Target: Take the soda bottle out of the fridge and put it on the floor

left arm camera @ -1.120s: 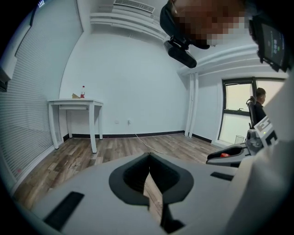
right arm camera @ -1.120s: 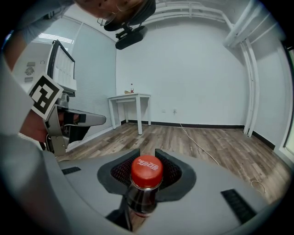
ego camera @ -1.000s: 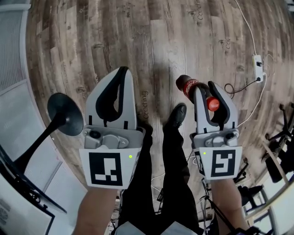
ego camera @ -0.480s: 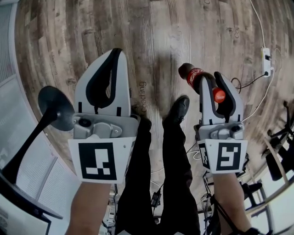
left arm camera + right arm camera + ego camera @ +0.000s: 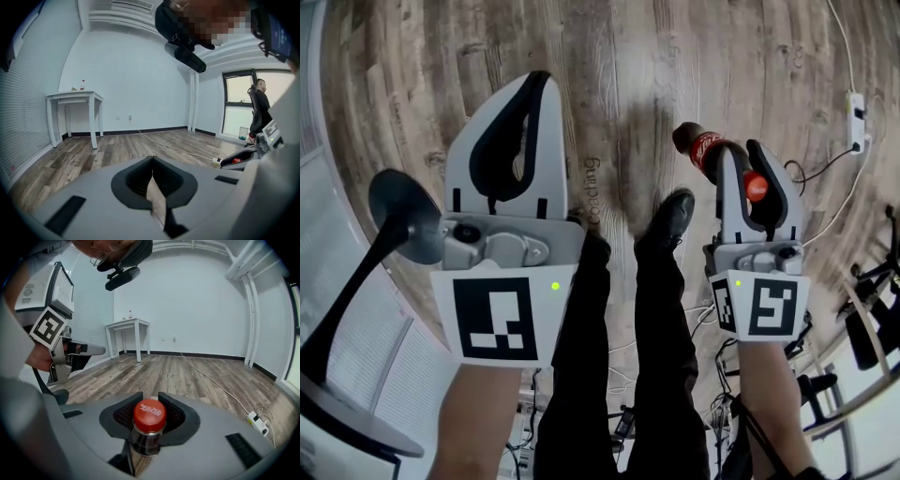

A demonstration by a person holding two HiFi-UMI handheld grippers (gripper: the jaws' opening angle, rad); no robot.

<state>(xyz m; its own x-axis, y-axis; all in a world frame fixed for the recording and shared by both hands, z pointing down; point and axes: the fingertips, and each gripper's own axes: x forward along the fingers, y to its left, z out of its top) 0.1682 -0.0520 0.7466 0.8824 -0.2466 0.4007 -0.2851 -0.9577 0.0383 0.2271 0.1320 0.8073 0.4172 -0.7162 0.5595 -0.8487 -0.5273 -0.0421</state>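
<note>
Red-capped dark plastic soda bottle (image 5: 149, 420) is out of the fridge and hangs tilted in the right gripper (image 5: 748, 164), above the grey-brown wood plank floor (image 5: 656, 56). To set it down well, I'd square the base to the planks, land it clear of the black shoe (image 5: 670, 220) just beside it and well short of the white power strip (image 5: 858, 108) farther off, and release only once it stands. The right claw is clamped on the bottle's neck just under the cap, jaws partway apart. The left gripper (image 5: 539, 80) has its jaws together at the tips, holding nothing.
</note>
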